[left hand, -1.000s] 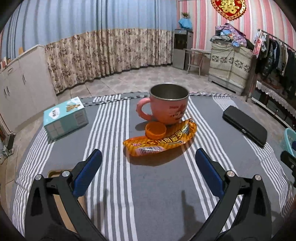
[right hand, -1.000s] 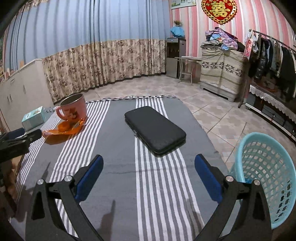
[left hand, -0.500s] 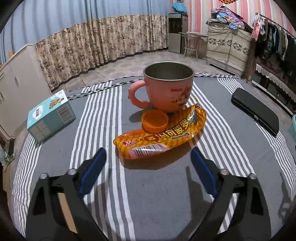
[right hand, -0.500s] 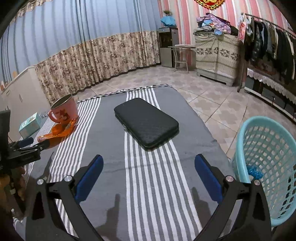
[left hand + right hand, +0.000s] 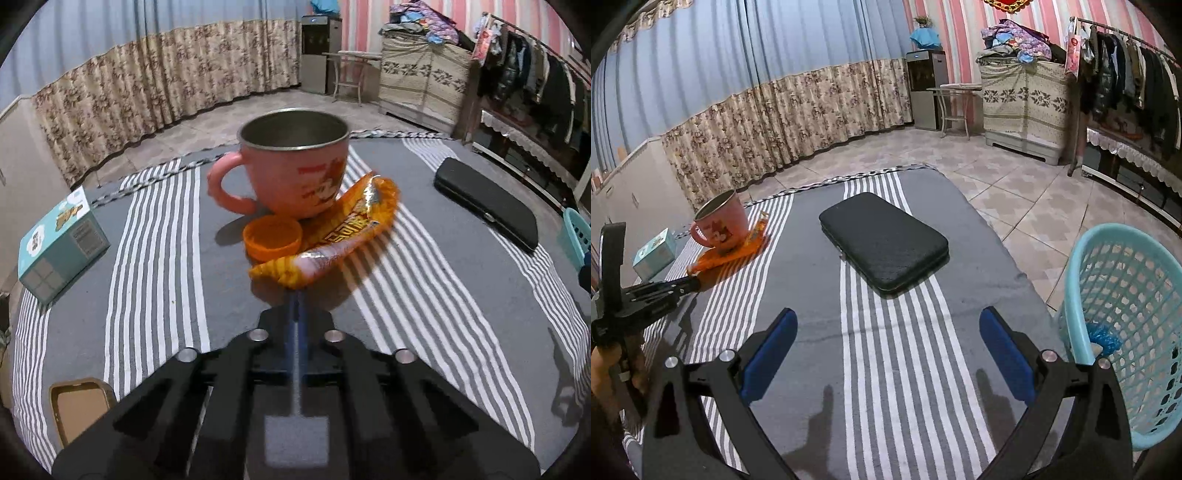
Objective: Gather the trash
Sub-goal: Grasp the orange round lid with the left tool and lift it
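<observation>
Orange and crinkled, the snack wrapper (image 5: 332,236) lies on the grey striped cloth (image 5: 155,258), its far part tucked against the pink mug (image 5: 295,170), with a small orange cap (image 5: 271,238) touching both. In the left wrist view the left gripper (image 5: 295,295) has just been closing: its blue pads meet in one thin line at the near tip of the wrapper, so it seems to pinch that end, though the exact contact is hidden. To do this step well, I think the lift should go slowly up and toward the holder, so the wrapper slides off without tipping the mug or dragging the cap. In the right wrist view the right gripper (image 5: 886,354) hangs with fingers spread wide and nothing between them, over bare cloth near a black case (image 5: 882,242). The blue basket (image 5: 1126,332), beside the table edge, looks the likely place for the trash.
</observation>
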A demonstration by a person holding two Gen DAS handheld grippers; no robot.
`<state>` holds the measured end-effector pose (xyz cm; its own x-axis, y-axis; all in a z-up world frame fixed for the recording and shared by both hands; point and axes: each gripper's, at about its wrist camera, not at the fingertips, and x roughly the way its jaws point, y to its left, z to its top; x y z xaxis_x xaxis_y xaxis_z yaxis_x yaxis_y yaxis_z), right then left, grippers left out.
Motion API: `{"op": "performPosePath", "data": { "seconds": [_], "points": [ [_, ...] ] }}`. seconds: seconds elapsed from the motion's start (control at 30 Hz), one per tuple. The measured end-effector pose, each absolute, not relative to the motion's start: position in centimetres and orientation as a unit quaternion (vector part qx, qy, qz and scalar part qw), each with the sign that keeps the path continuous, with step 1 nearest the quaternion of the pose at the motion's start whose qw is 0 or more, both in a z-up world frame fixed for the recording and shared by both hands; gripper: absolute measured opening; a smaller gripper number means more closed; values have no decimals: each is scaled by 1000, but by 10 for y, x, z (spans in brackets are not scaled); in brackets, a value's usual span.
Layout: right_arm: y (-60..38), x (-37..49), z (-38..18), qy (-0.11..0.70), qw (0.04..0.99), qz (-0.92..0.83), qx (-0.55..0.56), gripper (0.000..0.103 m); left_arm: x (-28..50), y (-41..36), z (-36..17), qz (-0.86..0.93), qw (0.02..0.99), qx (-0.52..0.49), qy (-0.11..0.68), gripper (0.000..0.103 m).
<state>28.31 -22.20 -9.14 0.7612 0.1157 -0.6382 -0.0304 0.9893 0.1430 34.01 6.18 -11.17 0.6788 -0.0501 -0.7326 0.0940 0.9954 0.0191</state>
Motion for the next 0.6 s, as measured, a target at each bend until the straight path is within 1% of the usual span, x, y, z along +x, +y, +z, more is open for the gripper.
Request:
{"op": "performPosePath", "data": {
  "seconds": [0.1,0.3,0.33,0.37,0.4,0.43,0.47,0.5,0.6],
  "points": [
    [-220,283,-92,343,937,39,57,97,331,61,-106,-46,922,34,383,0],
    [-212,286,-95,350,935,36,44,97,311,57,-100,-64,916,37,394,1],
    [-211,287,-96,351,935,36,44,97,308,58,-95,-65,917,33,391,9],
    [-209,288,-96,352,934,35,43,97,306,59,-92,-62,919,31,389,25],
    [-207,289,-96,354,934,36,43,97,304,63,-89,-57,921,27,385,36],
    [-206,290,-97,356,933,37,42,97,302,66,-83,-51,924,23,378,53],
    [-204,290,-97,358,932,38,41,97,300,69,-78,-45,928,21,370,61],
    [-204,290,-96,358,932,38,40,97,301,74,-75,-39,930,22,364,62],
    [-202,291,-97,358,932,36,42,97,317,86,-64,-18,934,19,355,63]
  ]
}}
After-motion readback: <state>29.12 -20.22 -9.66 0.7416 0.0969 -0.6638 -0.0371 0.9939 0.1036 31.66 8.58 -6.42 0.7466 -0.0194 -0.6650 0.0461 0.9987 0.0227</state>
